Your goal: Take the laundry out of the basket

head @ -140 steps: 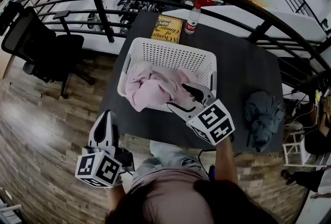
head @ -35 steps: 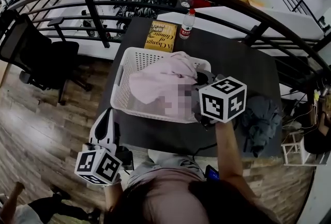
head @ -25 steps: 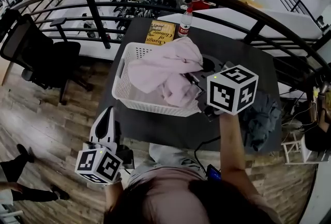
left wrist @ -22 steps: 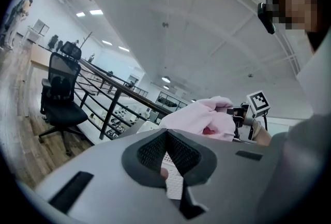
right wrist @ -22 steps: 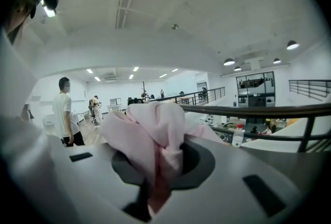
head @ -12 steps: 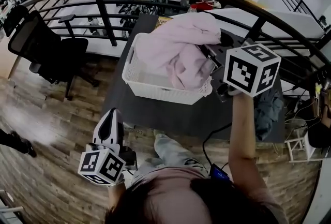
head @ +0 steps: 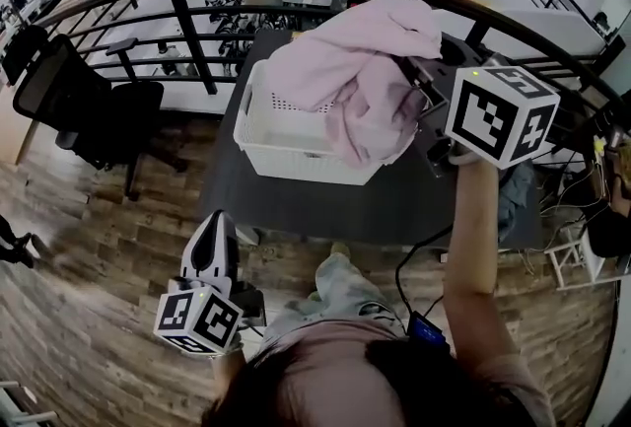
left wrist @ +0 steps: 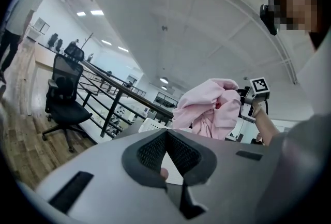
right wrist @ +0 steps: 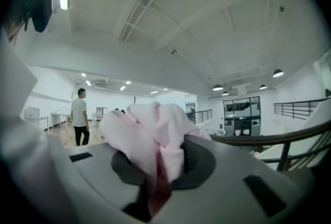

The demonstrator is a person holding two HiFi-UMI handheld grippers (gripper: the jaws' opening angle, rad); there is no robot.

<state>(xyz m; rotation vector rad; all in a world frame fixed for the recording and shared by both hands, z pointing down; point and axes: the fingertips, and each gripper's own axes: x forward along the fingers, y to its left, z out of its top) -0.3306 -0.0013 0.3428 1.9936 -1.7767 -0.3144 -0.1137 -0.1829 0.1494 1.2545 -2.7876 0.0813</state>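
My right gripper (head: 422, 92) is raised high over the white laundry basket (head: 296, 157) and is shut on a pink garment (head: 357, 60). The cloth hangs in loose folds above the basket's right half and hides part of its inside. In the right gripper view the pink garment (right wrist: 150, 132) is bunched between the jaws of the right gripper (right wrist: 160, 166). My left gripper (head: 212, 236) hangs low beside my left leg, away from the table, shut with nothing in it. The left gripper view shows the lifted pink garment (left wrist: 207, 109) ahead, beyond the left gripper (left wrist: 166, 158).
The basket stands on a dark table (head: 296, 210) against a black railing (head: 187, 16). A grey garment (head: 513, 200) lies at the table's right side, behind my right arm. An office chair (head: 74, 85) stands on the wood floor at left. A person (right wrist: 80, 117) stands far off.
My right gripper has risen with the pink garment, which now hangs higher above the basket. The left gripper has stayed low at my side.
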